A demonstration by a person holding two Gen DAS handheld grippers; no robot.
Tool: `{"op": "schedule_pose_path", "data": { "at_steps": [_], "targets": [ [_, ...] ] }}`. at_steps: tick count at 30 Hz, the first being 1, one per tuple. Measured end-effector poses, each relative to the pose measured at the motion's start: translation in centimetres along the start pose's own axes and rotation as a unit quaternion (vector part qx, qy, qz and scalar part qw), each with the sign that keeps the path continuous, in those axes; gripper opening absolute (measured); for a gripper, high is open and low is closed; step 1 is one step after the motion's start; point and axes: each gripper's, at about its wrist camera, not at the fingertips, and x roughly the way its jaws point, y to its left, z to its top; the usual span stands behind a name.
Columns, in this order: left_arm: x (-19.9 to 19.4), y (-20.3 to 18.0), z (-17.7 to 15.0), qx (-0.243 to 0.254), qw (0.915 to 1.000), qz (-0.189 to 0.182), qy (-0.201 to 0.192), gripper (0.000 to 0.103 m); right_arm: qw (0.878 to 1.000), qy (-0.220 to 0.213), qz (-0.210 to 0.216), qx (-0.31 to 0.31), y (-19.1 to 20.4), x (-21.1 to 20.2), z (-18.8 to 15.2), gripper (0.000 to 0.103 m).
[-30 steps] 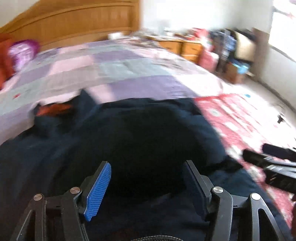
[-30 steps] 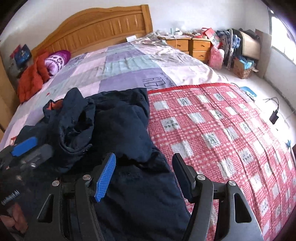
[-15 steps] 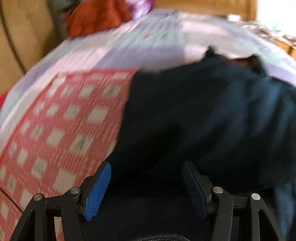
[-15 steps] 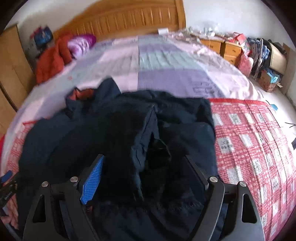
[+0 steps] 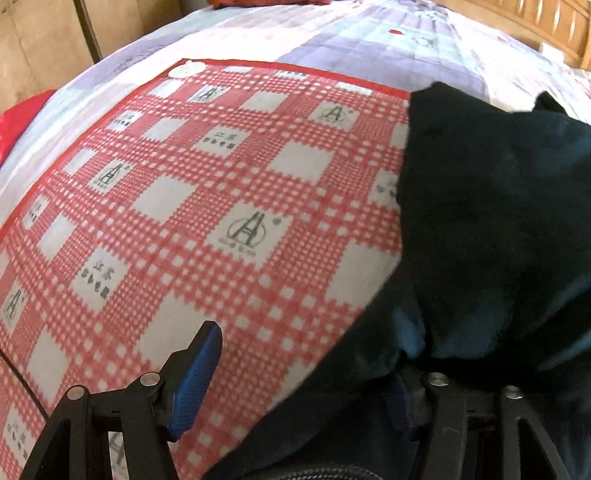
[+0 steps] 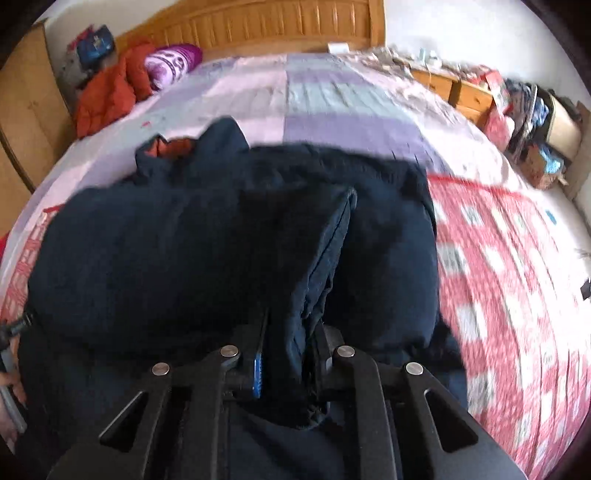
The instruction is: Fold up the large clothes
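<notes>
Now the right gripper [image 6: 286,363], whose fingers stood wide over the dark navy padded jacket [image 6: 207,251] a second ago, is closing them on a raised ridge of that jacket's fabric; the fold sits pinched between the two pads, near the jacket's near edge. The left gripper [image 5: 299,376] has swung away from the middle of the jacket to its left-hand border, where the dark cloth meets the red-and-white checked sheet [image 5: 192,206]. Its fingers are parted fairly wide and opening a little further; the blue left pad [image 5: 195,384] hangs over bare checked sheet, the right one is hidden under jacket cloth, and nothing is gripped between them.

Judged from this, one hand has its hold for the next fold, while the other is only lining up on the jacket's edge and has yet to take cloth.

The jacket lies bunched on the checked sheet, which is spread over the lilac-and-grey patchwork bedspread [image 6: 332,96]; an orange lining [image 6: 173,147] shows at the jacket's far end. Beyond the jacket, by the wooden headboard [image 6: 280,26], lie an orange-red quilted garment [image 6: 107,92] and a purple-and-white pillow [image 6: 173,64]. To the jacket's right, off the bed, stands a wooden nightstand [image 6: 458,88] with clutter. None of these lies close enough to hinder folding; the jacket's own bulk and lumps look the likelier obstacle.
</notes>
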Motion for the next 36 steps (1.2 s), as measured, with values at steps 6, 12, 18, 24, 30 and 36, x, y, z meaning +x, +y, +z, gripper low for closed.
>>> {"op": "schedule_pose_path", "data": {
  "at_steps": [6, 12, 18, 24, 30, 36],
  "targets": [
    [0.8, 1.2, 0.0, -0.017, 0.9998, -0.008, 0.008, 0.083, 1.000, 0.003, -0.025, 0.015, -0.6, -0.5, -1.2, 0.019],
    [-2.0, -0.4, -0.6, 0.061, 0.9976, -0.025, -0.021, 0.081, 0.996, -0.013, -0.078, -0.028, 0.5, -2.2, -0.8, 0.026],
    [-6.0, -1.0, -1.6, 0.066, 0.9937, -0.071, -0.056, 0.081, 0.967, -0.192, -0.139, -0.093, 6.0, -9.4, 0.9, 0.087],
    [-9.2, -2.9, 1.7, 0.069, 0.9842, -0.117, -0.113, 0.081, 0.974, -0.146, 0.021, -0.173, 15.4, -6.2, 3.5, 0.087],
    [-6.2, -4.3, 9.2, 0.079, 0.9851, -0.110, -0.105, 0.081, 0.972, -0.071, 0.017, -0.223, 22.0, 1.3, 3.9, 0.087],
    [1.4, -7.2, 13.3, 0.137, 0.9870, -0.081, -0.017, 0.081, 0.986, 0.049, 0.042, -0.151, 18.1, 8.9, 1.3, 0.087]
  ]
}}
